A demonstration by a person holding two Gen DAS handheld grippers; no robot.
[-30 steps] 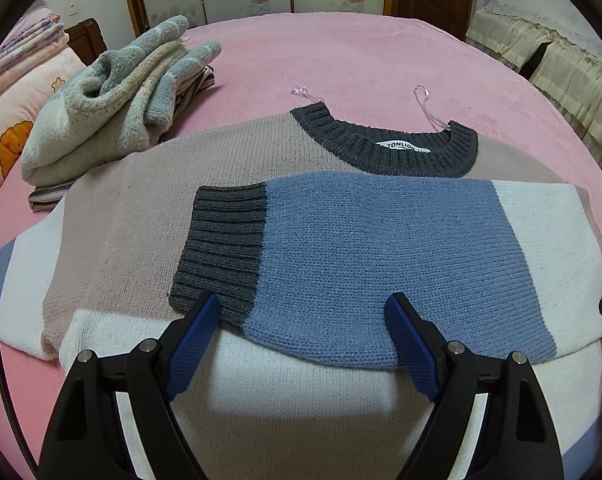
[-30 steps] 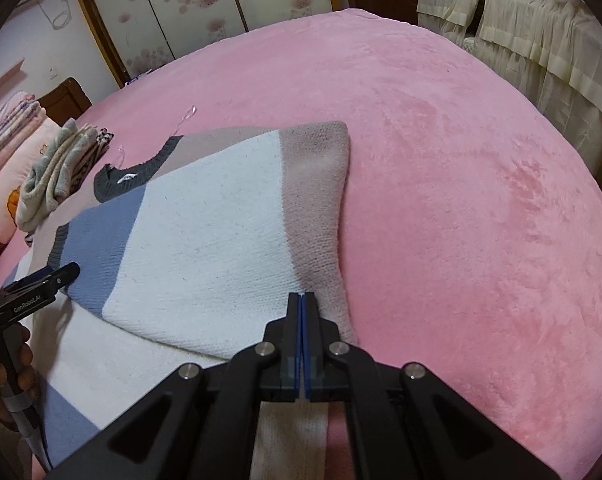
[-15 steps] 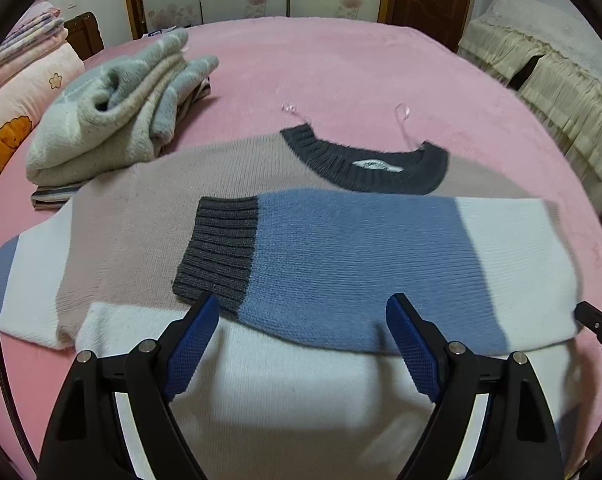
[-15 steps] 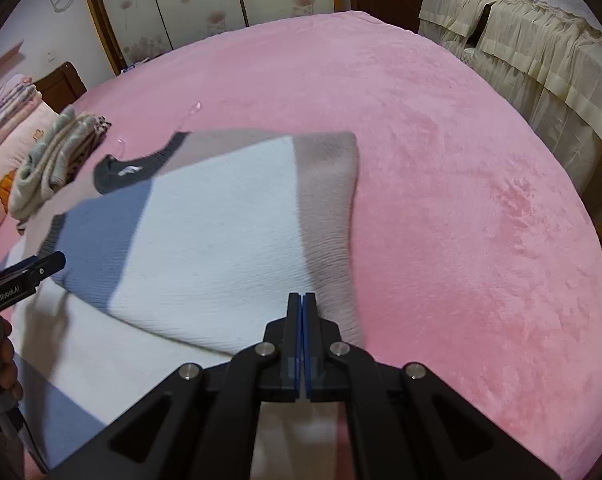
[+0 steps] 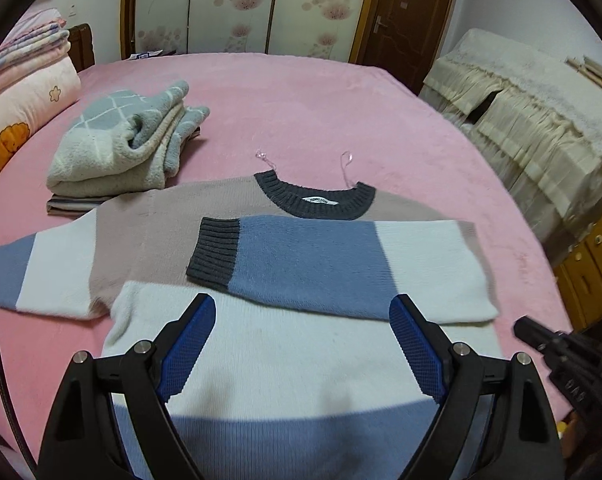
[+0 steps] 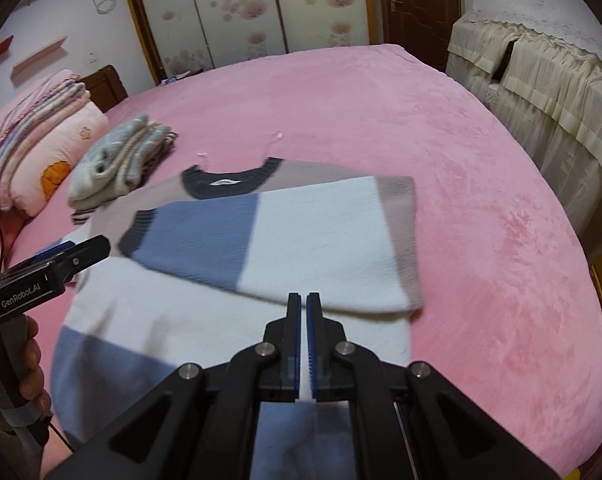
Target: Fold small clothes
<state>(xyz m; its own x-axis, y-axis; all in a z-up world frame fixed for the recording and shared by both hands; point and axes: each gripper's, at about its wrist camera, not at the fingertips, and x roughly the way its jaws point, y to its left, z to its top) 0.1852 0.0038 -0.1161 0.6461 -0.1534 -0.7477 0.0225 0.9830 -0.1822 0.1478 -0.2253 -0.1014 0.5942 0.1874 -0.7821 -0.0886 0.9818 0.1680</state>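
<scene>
A knit sweater in beige, white and blue bands with a dark grey collar lies flat on the pink bed. Its right sleeve is folded across the chest, cuff pointing left. The other sleeve lies stretched out to the left. My left gripper is open and empty, held above the sweater's white band. My right gripper has its jaws a narrow slit apart, with nothing seen between them, just over the folded sleeve's near edge. It also shows at the right of the left wrist view.
A pile of folded clothes sits at the back left of the bed. Pillows and folded blankets lie at the far left. A cream-covered piece of furniture stands to the right, beyond the bed's edge.
Both grippers have drawn back and risen, so more of the sweater shows. The right gripper's jaws have parted slightly. The sweater has not moved.
</scene>
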